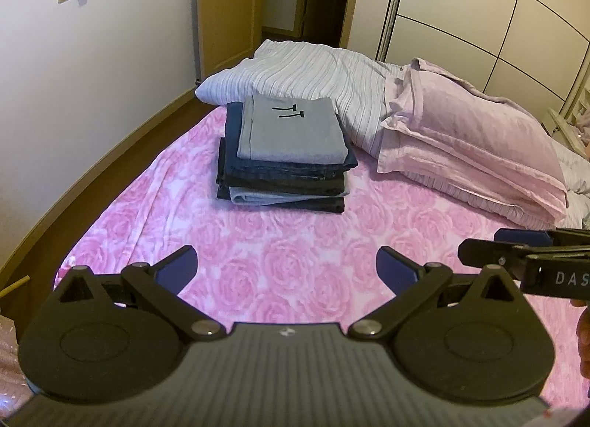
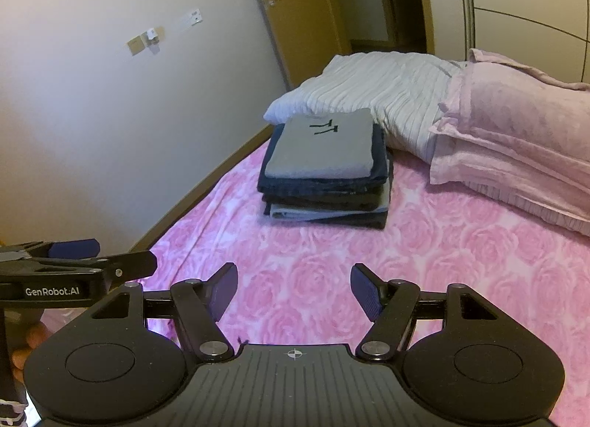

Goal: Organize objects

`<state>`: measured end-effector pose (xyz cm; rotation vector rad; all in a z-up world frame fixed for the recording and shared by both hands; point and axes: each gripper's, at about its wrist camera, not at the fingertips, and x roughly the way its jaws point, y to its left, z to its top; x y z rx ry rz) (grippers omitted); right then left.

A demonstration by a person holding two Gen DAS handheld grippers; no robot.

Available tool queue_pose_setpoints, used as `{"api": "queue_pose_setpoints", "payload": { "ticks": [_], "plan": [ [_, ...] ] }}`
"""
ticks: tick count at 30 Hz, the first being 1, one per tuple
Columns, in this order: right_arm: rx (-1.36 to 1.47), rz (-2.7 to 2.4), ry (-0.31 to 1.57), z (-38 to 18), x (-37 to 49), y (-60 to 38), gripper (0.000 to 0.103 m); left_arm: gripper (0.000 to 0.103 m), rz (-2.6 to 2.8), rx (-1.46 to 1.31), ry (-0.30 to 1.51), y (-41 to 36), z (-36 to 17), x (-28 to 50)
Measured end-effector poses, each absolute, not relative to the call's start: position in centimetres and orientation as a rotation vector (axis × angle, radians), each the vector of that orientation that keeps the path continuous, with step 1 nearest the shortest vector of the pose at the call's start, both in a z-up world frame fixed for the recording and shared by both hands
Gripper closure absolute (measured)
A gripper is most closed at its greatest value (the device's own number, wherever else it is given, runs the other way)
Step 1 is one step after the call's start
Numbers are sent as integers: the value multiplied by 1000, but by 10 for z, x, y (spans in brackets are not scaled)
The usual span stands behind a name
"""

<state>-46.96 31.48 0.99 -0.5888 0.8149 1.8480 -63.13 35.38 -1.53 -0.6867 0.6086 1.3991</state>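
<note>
A neat pile of folded clothes [image 1: 284,161] sits on the pink bed [image 1: 295,253], gray on top, dark blue below. The left gripper [image 1: 287,268] and right gripper [image 2: 294,288] are wide open, holding nothing.

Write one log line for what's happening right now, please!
left gripper: open, empty | right gripper: open, empty | stack of folded grey and dark-blue clothes: untouched on pink rose-patterned bedsheet

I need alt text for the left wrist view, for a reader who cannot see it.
A stack of folded clothes, grey garment on top, sits on a pink rose-patterned bedspread beside a pink pillow. The open left gripper fills the foreground, holding nothing.
</note>
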Motion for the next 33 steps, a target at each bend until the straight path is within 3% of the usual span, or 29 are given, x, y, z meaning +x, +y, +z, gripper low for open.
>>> {"api": "queue_pose_setpoints", "payload": {
  "ticks": [33],
  "plan": [
    [-621,1893,813,7,-462,324,38,1,1438,-688,613,354,-15,-623]
  ]
}}
